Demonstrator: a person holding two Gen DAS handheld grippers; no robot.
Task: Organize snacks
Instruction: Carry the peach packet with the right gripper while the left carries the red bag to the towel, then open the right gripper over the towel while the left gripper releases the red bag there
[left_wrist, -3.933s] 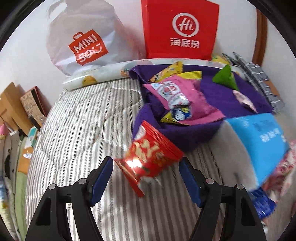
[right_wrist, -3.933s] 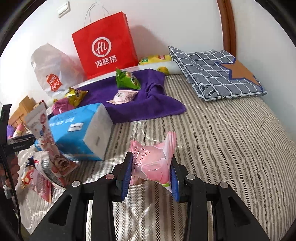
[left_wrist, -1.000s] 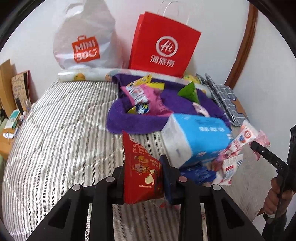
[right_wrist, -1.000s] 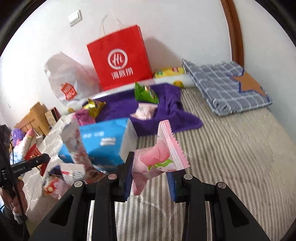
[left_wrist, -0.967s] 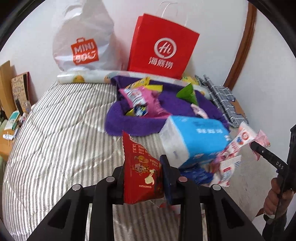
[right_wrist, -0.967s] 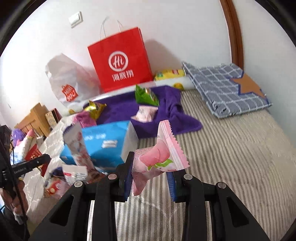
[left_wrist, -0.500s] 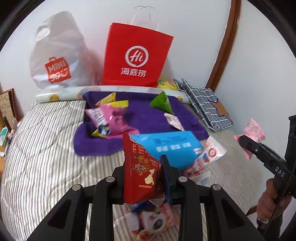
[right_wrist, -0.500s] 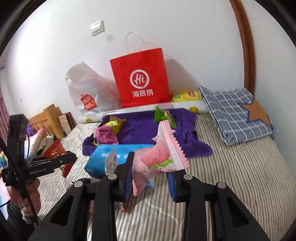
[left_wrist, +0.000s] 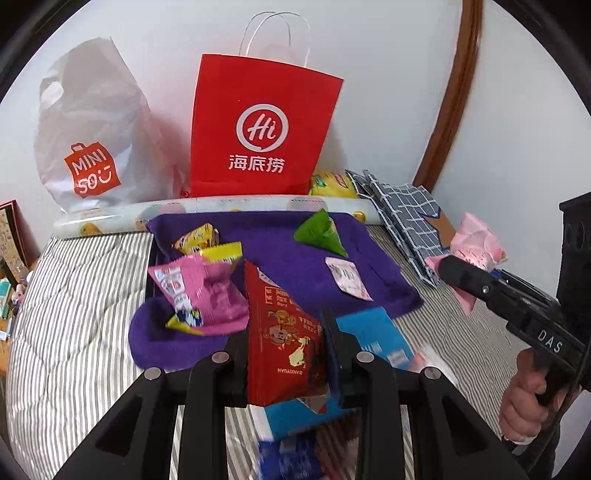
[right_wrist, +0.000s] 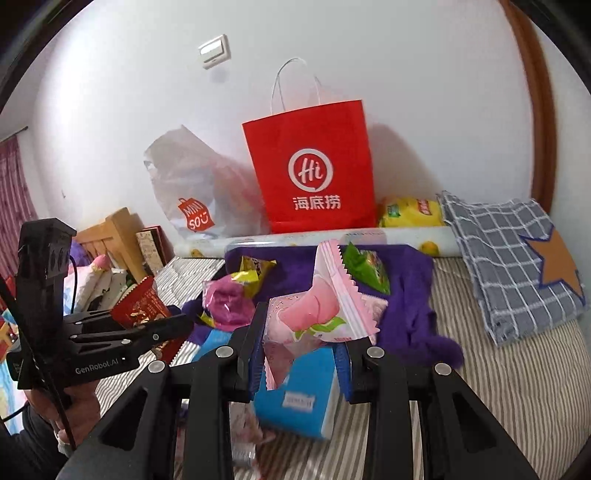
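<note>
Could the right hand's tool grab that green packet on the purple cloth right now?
Probably not yet. The right gripper has its jaws shut on a pink packet, so it has no room. The green packet itself lies uncovered on the purple cloth, so the way looks clear.

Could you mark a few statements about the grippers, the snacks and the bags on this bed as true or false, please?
1. The left gripper is shut on a red snack packet. True.
2. The right gripper is empty. False: it grips a pink peach-print packet.
3. The green packet lies on the purple blanket. True.
4. The red paper bag lies flat on the bed. False: it stands upright against the wall.
5. The white plastic bag is to the right of the red paper bag. False: it is to its left.
</note>
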